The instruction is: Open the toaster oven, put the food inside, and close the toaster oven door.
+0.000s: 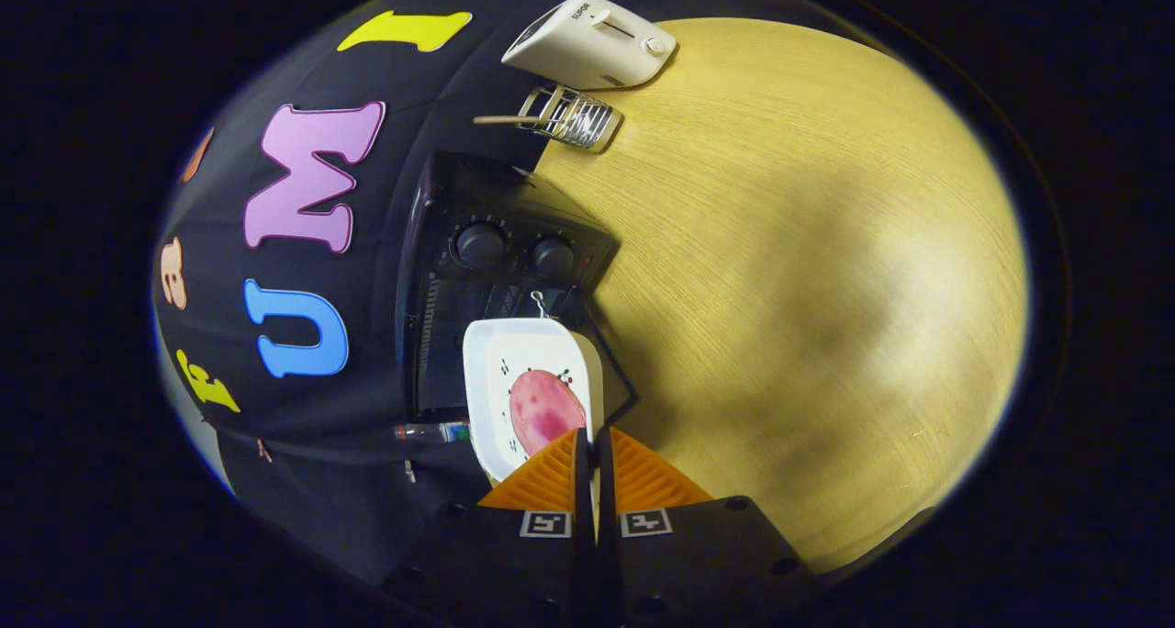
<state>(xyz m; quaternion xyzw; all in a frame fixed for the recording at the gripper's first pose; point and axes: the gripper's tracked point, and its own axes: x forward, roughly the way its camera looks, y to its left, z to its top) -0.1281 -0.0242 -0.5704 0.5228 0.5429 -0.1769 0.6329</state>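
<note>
Now I have the tool [592, 458] closed tight on the rim of the plate [496, 371], the food [546, 409] on it, held at the oven [477, 270]; its door looks open, so inserting and closing remain.

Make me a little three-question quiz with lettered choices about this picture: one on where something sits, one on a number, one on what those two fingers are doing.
1. Where does the white slot toaster stand?
A. between the fingers
B. beyond the wire rack, at the far end of the wooden table
C. on top of the black toaster oven

2. How many round knobs show on the oven?
A. one
B. two
C. four

3. What is the gripper doing?
A. shut on the rim of the white dish holding pink food
B. wide open over bare table
C. turning a knob

Answers:
1 B, it lies past the rack.
2 B, two dark dials sit side by side.
3 A, both fingers pinch the dish's edge.
</note>
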